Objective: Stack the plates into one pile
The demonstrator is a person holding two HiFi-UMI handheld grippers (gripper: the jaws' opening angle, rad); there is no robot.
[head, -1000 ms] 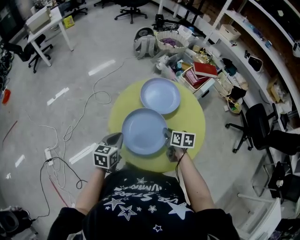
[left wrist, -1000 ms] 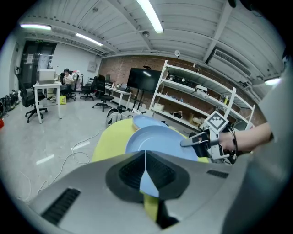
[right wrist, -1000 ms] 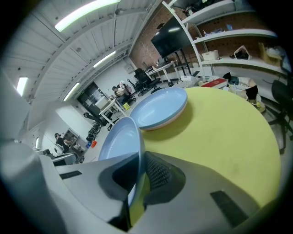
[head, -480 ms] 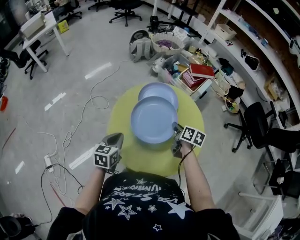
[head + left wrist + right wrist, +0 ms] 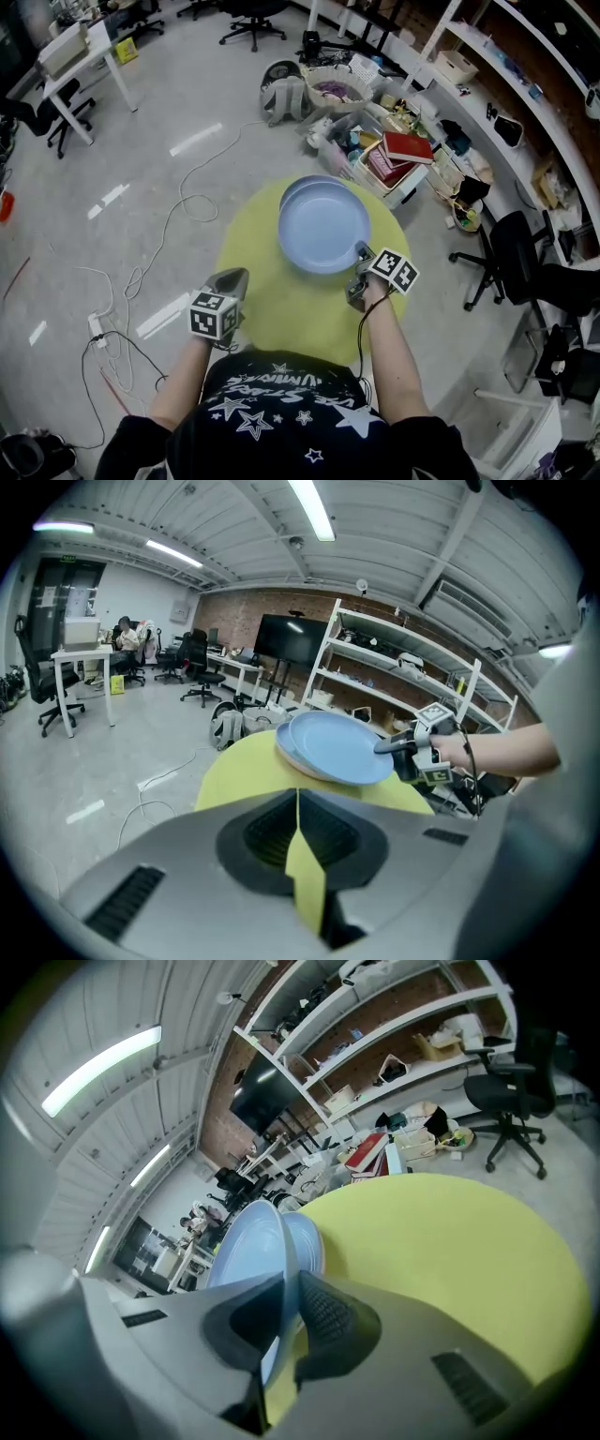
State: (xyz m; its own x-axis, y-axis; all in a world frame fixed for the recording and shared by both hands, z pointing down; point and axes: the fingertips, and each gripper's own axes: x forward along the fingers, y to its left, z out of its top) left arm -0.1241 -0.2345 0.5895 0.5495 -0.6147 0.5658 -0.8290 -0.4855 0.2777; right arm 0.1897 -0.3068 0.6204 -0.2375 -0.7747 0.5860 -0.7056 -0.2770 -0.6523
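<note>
Pinching the near-right rim of the upper plate [image 5: 323, 228], the right tool [image 5: 360, 255] holds that pale blue plate over the lower plate [image 5: 282, 741], which lies on the far half of the round yellow counter [image 5: 272, 314]. The left tool [image 5: 232, 276] sits at the counter's near-left edge, its jaws pressed together on nothing, well apart from both plates.

The step in hand looks to be the set-down. To do it well, I would carry the upper plate a little farther and left until its rim covers the lower one all round. I would then level it, so the far edge does not land first and push the lower plate away, and ease it down until it nests. Only then should the pads spread. The tool should draw back toward the near right, low and straight, so it does not drag the pile.

From the head view the offset is plain: a thin crescent of the lower plate shows at the far left, but height cannot be read there. The left gripper view gives the side-on look, with the upper plate just over the lower one; whether they touch I cannot tell. Only the right gripper view shows the rim caught between the pads.
</note>
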